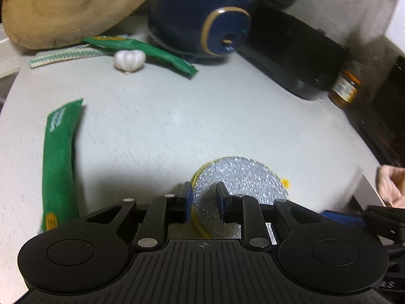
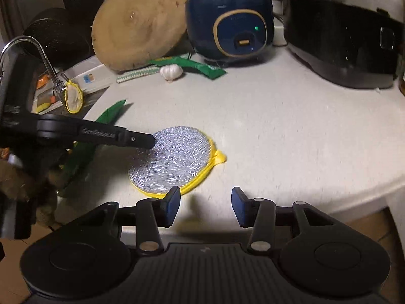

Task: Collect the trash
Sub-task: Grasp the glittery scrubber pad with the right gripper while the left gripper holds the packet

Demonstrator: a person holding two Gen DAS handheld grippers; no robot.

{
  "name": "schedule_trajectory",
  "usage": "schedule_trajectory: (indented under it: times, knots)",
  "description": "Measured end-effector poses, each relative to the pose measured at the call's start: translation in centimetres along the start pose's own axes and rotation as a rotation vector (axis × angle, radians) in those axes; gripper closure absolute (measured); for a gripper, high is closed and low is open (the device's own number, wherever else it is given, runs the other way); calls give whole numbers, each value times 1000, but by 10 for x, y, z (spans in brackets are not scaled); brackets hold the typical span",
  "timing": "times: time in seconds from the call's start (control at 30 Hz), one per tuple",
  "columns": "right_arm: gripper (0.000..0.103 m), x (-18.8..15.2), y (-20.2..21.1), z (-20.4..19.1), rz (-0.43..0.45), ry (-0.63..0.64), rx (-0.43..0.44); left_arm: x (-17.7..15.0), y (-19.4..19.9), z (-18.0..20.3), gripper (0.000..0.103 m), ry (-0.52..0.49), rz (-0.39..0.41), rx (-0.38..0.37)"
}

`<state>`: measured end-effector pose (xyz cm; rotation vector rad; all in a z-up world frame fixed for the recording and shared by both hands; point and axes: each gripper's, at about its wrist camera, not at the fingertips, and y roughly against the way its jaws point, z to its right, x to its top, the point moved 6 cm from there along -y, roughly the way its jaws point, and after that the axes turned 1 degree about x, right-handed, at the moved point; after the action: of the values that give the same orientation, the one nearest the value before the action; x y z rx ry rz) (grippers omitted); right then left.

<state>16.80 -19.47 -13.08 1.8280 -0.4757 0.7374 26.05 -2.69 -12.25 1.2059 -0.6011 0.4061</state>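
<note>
Left gripper (image 1: 203, 202): jaws closed around the near edge of the round silver mesh scouring pad with yellow trim (image 1: 240, 187), which lies flat on the pale grey counter (image 1: 202, 116). From the right wrist view the same gripper (image 2: 152, 141) reaches in from the left, its tip on the pad (image 2: 174, 162).

Right gripper (image 2: 206, 206): jaws apart, holding nothing, hovering just short of the pad's near rim.

2 green foil wrappers on the counter: 1 long wrapper (image 1: 59, 167) well left of the pad, another green wrapper (image 1: 152, 53) farther back, just behind a white garlic bulb (image 1: 129, 60). A striped green-and-white cloth strip (image 1: 63, 57) lies beside the bulb.

At the back: round wooden cutting board (image 2: 139, 20) leaning, navy blue rice cooker (image 2: 229, 22), black glossy appliance (image 2: 341, 48).
</note>
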Motion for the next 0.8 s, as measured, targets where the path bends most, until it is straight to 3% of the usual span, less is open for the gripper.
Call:
schedule_trajectory:
  times: [0.27,0.47,0.63,0.8]
  knots:
    - [55,-8,7,1,12,-50,-26,-24,17,22,80,-29,-17,-48]
    - [53,-14,11,6,20,-112,1,-39,28,30,80,-41,-31,-63]
    - [53,-12,9,3,22,-124,10,-42,30,30,80,-31,-27,-62]
    - [53,1,9,8,73,-81,-44,-31,33,23,80,-1,26,-31]
